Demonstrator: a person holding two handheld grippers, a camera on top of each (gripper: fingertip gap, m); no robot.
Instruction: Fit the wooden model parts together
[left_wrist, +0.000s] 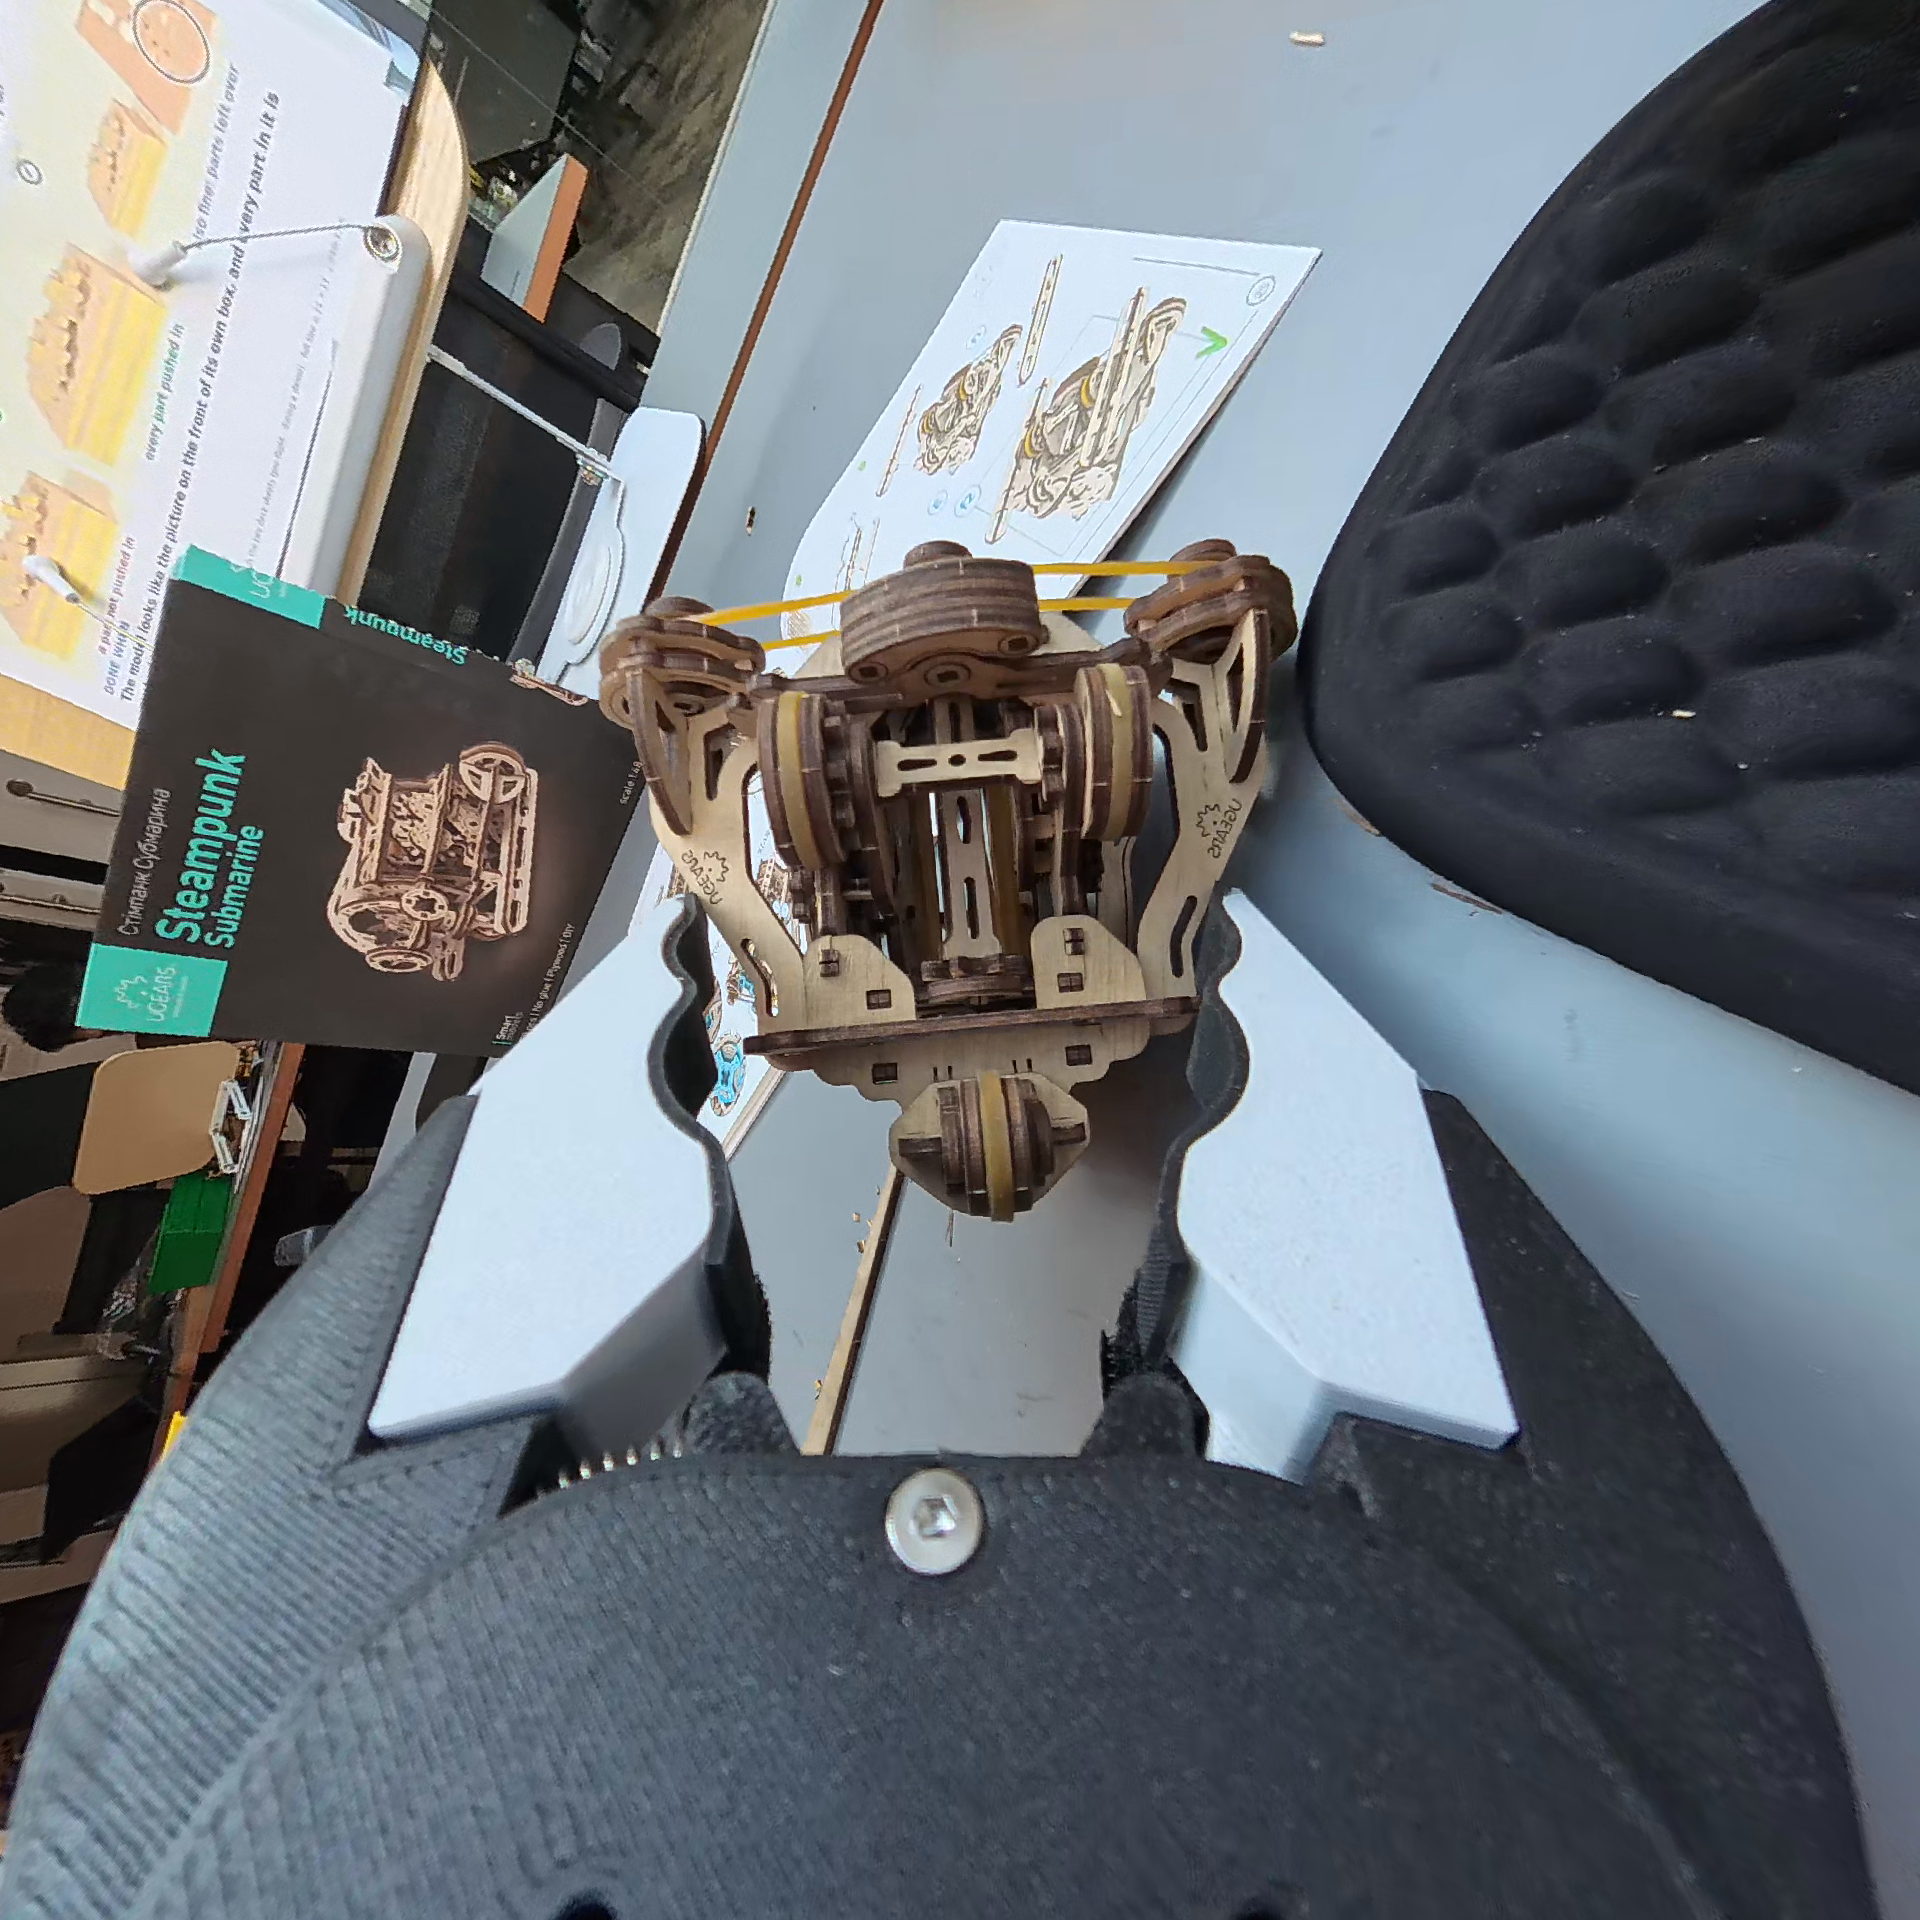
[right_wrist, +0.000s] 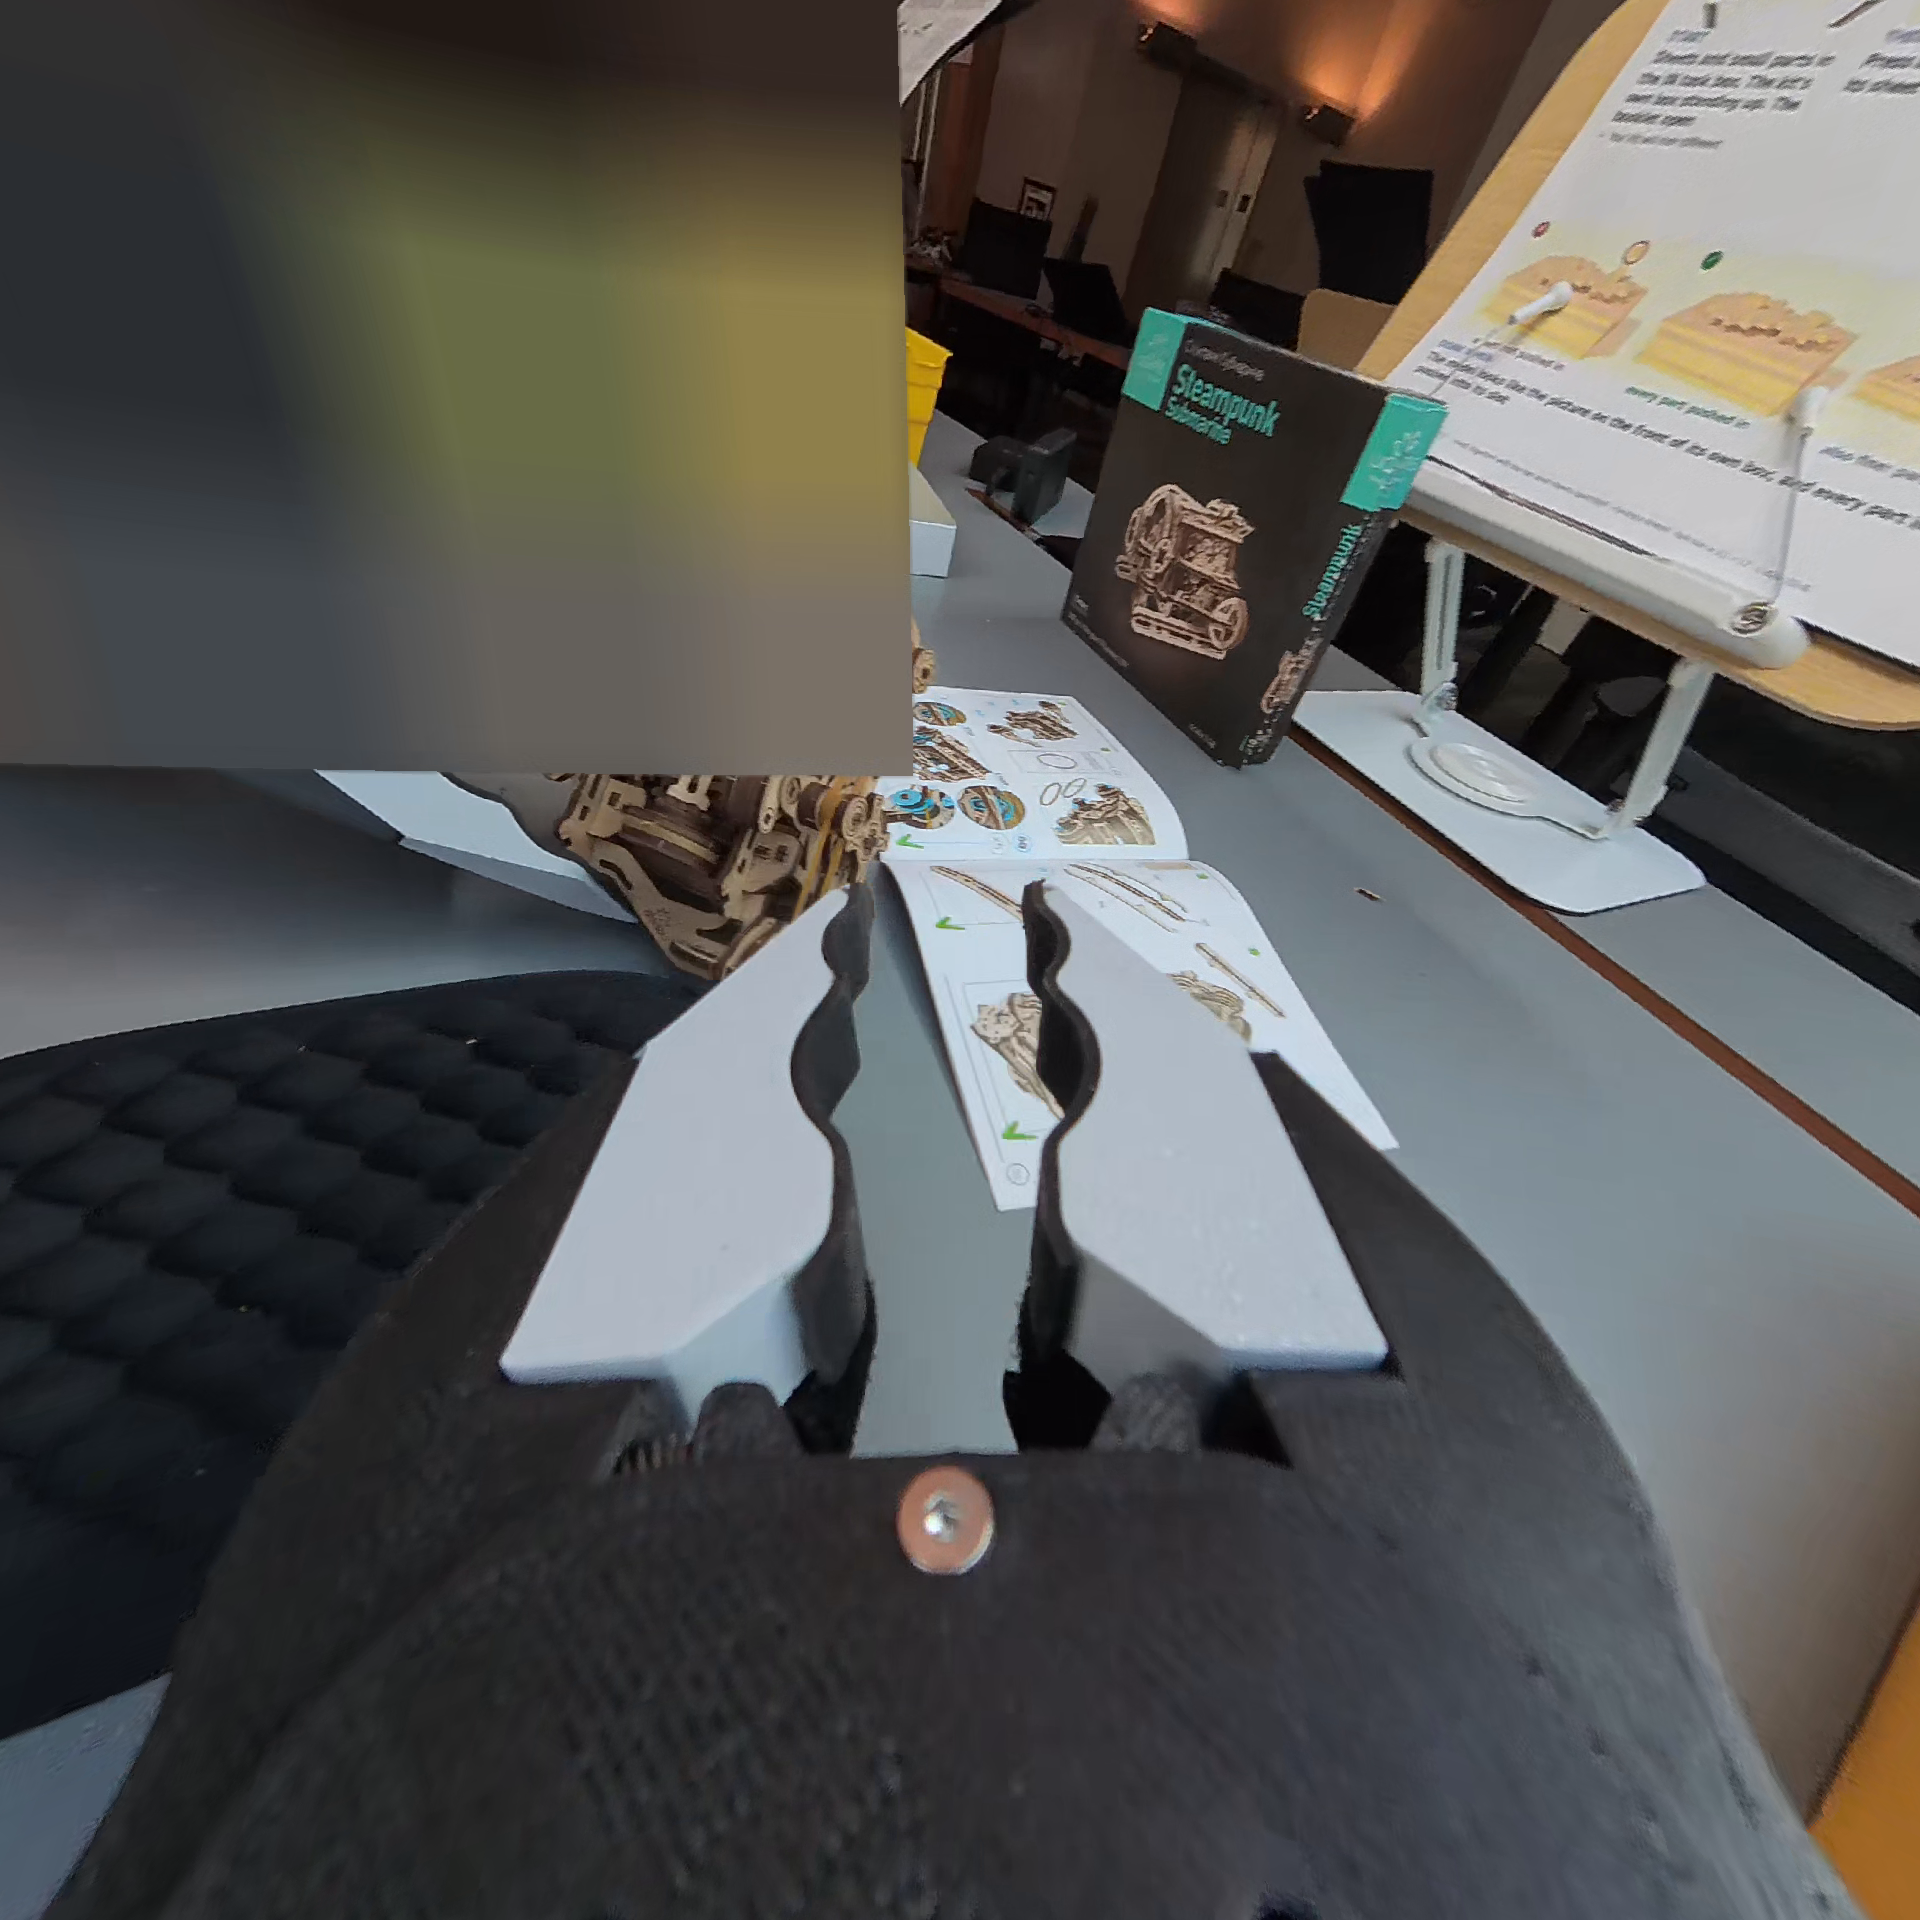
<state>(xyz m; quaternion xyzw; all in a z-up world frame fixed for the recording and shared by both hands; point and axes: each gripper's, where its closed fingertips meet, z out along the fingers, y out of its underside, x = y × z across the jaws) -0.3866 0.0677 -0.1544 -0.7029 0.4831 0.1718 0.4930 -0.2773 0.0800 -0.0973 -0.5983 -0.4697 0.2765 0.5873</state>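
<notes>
My left gripper (left_wrist: 956, 914) is shut on the wooden model (left_wrist: 951, 831), a layered plywood assembly with gears, wheels and yellow rubber bands. Its two grey fingers (left_wrist: 582, 1174) press on the model's side plates and hold it above the grey table (left_wrist: 1143, 125). In the right wrist view the same model (right_wrist: 717, 873) shows just left of my right gripper (right_wrist: 945, 904), partly hidden by a blurred patch. My right gripper is open with a narrow gap and holds nothing. It hovers over the open instruction booklet (right_wrist: 1122, 997).
A black quilted pad (left_wrist: 1662, 520) (right_wrist: 260, 1143) lies beside the model. The dark kit box (left_wrist: 353, 831) (right_wrist: 1226, 540) stands behind the booklet (left_wrist: 1091, 384). A white stand (right_wrist: 1538, 821) carries an instruction sheet (right_wrist: 1683, 343). A thin wooden strip (left_wrist: 852, 1320) lies under the left gripper. My hands' fingertips stand some 12 cm from each other.
</notes>
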